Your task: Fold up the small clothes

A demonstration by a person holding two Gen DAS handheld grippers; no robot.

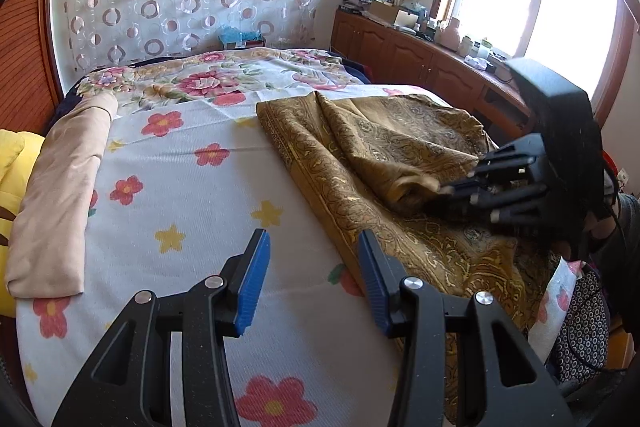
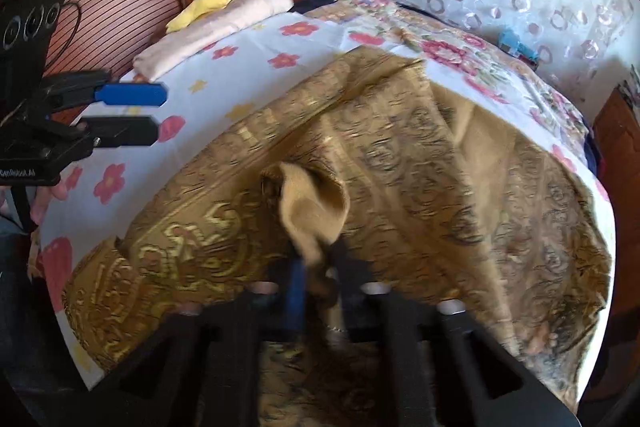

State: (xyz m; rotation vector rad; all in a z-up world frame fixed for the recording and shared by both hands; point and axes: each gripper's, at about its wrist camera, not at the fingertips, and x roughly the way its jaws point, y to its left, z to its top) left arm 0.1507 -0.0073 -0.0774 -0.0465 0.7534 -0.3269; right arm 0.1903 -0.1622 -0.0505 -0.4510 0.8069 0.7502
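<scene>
at nine o'clock in the left wrist view a folded beige garment (image 1: 60, 195) lies along the edge of the floral bedsheet (image 1: 192, 187), with something yellow (image 1: 12, 163) just beyond it. at six o'clock the left gripper (image 1: 314, 279) hovers over the sheet, its blue pads (image 1: 252, 283) spread wide with nothing between them, just beside the near edge of the gold patterned cloth (image 1: 400, 155). that cloth lies rumpled from the centre toward three o'clock. at three o'clock the right gripper (image 1: 452, 193) is pinching a raised fold of it; the right wrist view shows the fold (image 2: 316, 211) bunched between the closed fingers at six o'clock.
</scene>
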